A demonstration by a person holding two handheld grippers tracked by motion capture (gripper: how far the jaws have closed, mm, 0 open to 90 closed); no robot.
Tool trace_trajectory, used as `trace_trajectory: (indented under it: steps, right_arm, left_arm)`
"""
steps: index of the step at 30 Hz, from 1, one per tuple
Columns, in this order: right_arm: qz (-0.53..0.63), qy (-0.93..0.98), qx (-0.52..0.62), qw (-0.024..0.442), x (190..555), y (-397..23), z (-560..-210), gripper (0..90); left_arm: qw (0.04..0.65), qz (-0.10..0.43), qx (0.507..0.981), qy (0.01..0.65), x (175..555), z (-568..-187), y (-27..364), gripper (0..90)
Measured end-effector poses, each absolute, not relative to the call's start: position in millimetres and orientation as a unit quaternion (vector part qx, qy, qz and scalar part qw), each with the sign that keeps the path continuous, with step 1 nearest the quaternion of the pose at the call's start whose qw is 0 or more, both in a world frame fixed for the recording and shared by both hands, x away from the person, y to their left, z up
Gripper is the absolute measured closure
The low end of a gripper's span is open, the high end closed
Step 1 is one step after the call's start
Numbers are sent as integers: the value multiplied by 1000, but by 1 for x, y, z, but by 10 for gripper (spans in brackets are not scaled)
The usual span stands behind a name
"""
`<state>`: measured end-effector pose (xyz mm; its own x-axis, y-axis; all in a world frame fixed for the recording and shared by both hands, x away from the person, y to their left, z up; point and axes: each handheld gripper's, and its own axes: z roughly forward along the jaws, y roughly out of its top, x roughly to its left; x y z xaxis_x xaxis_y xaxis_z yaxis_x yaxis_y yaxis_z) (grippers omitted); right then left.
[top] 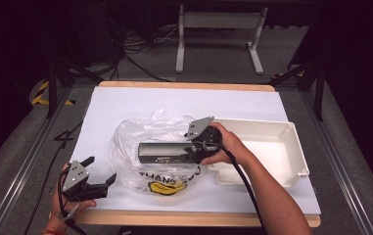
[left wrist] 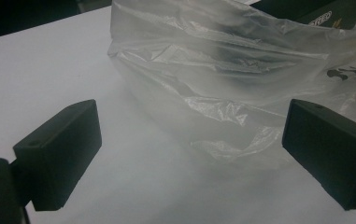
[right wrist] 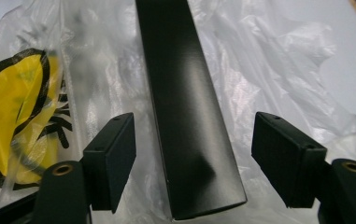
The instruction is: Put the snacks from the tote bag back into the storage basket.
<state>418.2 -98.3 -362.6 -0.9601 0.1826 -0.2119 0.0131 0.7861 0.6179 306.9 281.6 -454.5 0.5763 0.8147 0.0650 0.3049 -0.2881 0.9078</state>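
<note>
Tabletop [top: 125, 103] under white paper carries a crumpled clear plastic bag [top: 145, 147], a long black box [top: 167, 153] lying across it, and a white tray [top: 291, 147] at the right. From the high view I see my right tongs [top: 192, 153] at the box's right end, the hand behind them over the tray's near-left corner, while my left tongs [top: 98, 172] hang near the tabletop's front-left edge, just beside the bag's left rim. That view gives me the layout but not the gaps. The right gripper view fills that in: the right tongs [right wrist: 192, 158] stand half-spread with the box [right wrist: 189, 116] running up between the jaws, its near end level with the pads, and a sliver of bag [right wrist: 269, 70] showing on either side, so the pads are not pressing on it. It also shows the yellow-and-black print [right wrist: 19, 112] on the bag, off to the left of the box. The left gripper view tells me what the overhead cannot: the left tongs [left wrist: 189, 154] are spread wide and hold nothing, with the bag's [left wrist: 222, 70] cloudy folds bulging just ahead of the jaws and a corner of the box [left wrist: 325, 11] at the top right behind the plastic.
</note>
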Motion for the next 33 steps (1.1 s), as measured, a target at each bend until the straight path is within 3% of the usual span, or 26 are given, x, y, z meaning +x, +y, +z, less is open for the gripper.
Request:
trace_trajectory:
  steps: [15,33]
  right_arm:
    - [244,965,15,94,429,-80,-371,338]
    - [186,979,8,88,443,-59,-381,305]
  left_arm:
    - [467,278,754,368,302,-454,280,57]
    - [462,280,756,370,296,-455,283,58]
